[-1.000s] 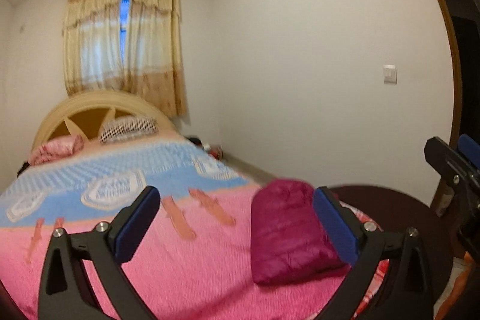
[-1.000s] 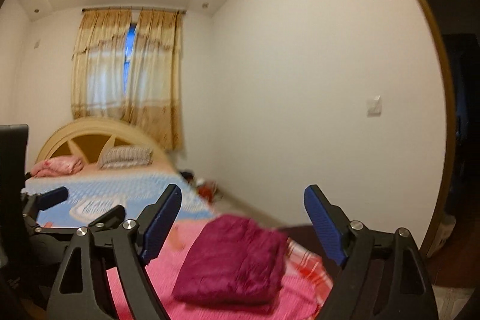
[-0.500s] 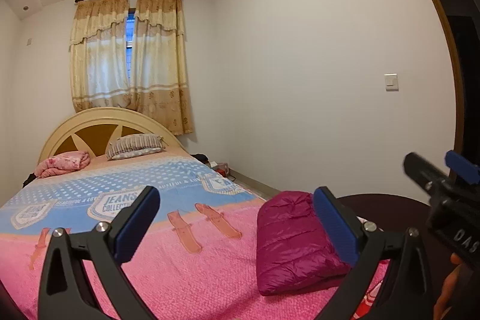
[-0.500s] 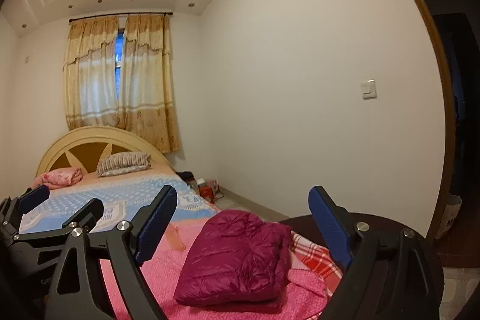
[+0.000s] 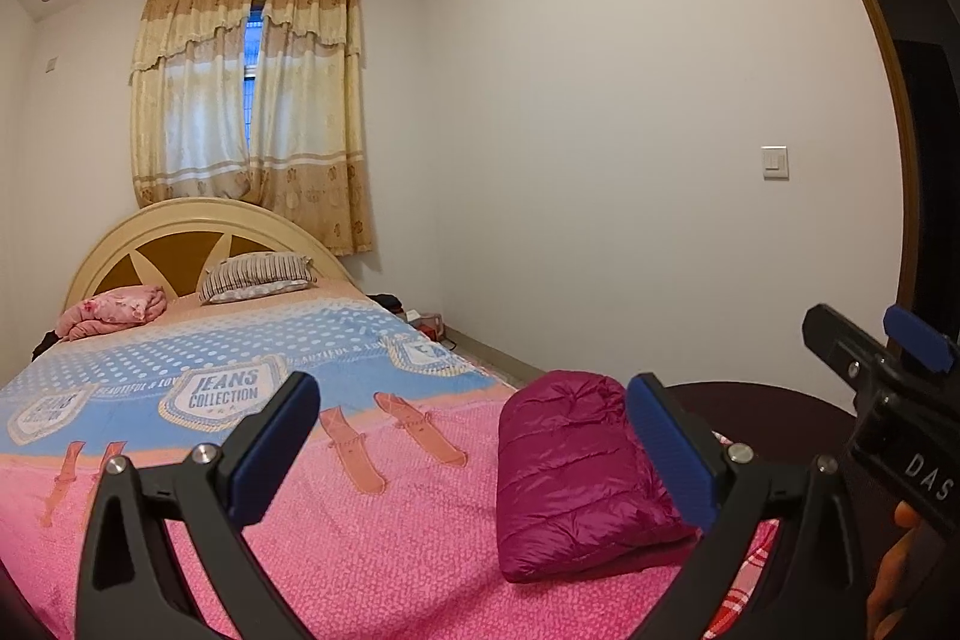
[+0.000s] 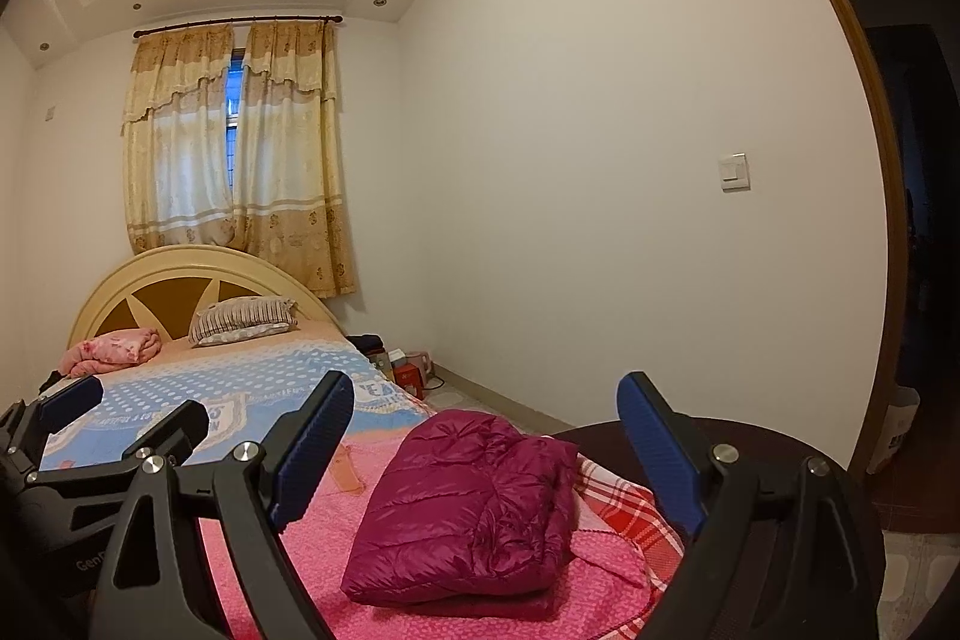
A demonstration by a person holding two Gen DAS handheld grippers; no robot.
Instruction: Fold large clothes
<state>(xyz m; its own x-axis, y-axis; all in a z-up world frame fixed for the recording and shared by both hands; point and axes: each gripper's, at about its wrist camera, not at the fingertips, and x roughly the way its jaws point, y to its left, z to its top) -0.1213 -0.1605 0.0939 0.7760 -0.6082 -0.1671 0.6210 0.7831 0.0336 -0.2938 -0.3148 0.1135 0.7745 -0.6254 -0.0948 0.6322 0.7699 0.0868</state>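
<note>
A magenta quilted jacket (image 5: pixel 570 466) (image 6: pixel 474 508) lies folded into a thick bundle near the foot corner of the bed, on the pink bedspread (image 5: pixel 372 550). My left gripper (image 5: pixel 474 454) is open above the bedspread; the jacket shows just inside its right finger, apart from the pads. My right gripper (image 6: pixel 498 454) is open wide too, held above and short of the jacket, nothing between its pads. The right gripper also shows at the right edge of the left wrist view (image 5: pixel 888 376). The left one sits at the left edge of the right wrist view (image 6: pixel 108 418).
The bed has a blue and pink cover, a cream headboard (image 5: pixel 198 232), a striped pillow (image 5: pixel 258 274) and a pink rolled blanket (image 5: pixel 114 310). A dark round table (image 6: pixel 744 436) stands by the foot corner. Boxes (image 6: pixel 408 370) sit on the floor by the white wall. A doorway (image 6: pixel 912 220) opens on the right.
The left wrist view went from blurred to sharp and steady. The right gripper sank slightly and its jaws spread a little wider. The folded jacket stays in place.
</note>
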